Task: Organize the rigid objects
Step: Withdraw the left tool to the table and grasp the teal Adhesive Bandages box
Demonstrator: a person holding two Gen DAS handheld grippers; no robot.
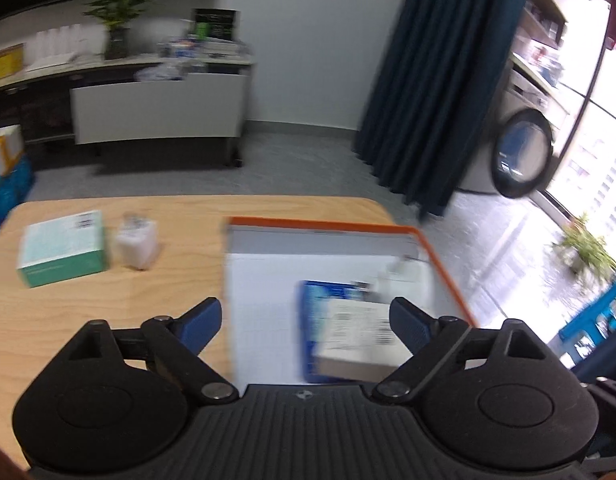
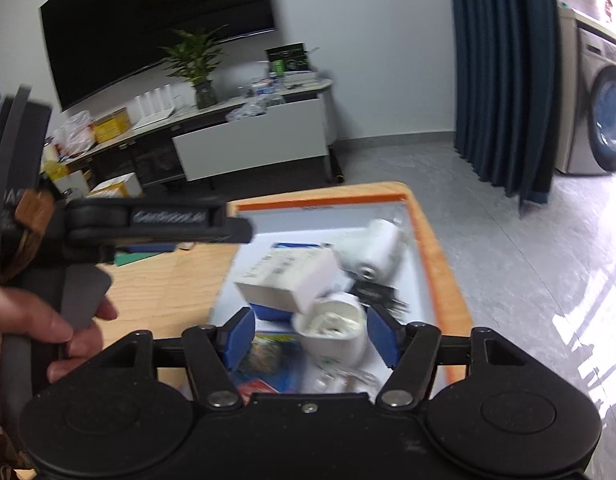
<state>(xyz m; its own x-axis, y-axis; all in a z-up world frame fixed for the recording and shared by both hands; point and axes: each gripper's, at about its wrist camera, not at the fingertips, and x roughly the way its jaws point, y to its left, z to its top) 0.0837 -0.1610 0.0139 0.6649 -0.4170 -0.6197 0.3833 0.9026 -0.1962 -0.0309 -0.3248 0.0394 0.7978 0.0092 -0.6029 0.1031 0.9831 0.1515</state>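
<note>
My left gripper (image 1: 305,322) is open above a white bin with an orange rim (image 1: 328,224). A white labelled box (image 1: 356,336) lies under it on a blue box (image 1: 312,300), close to the right finger and untouched. Left of the bin, a teal box (image 1: 61,248) and a small white container (image 1: 135,244) stand on the wooden table (image 1: 167,288). My right gripper (image 2: 312,332) is open over the same bin (image 2: 428,248). A white round container (image 2: 332,328) sits between its pads, with a gap on the left side.
Inside the bin lie a white box (image 2: 287,276), a white cylinder (image 2: 376,252), a black item (image 2: 378,294) and a blue packet (image 2: 275,360). A person's hand (image 2: 27,332) grips the other tool at the left. Grey floor and a dark curtain (image 1: 428,80) lie beyond the table.
</note>
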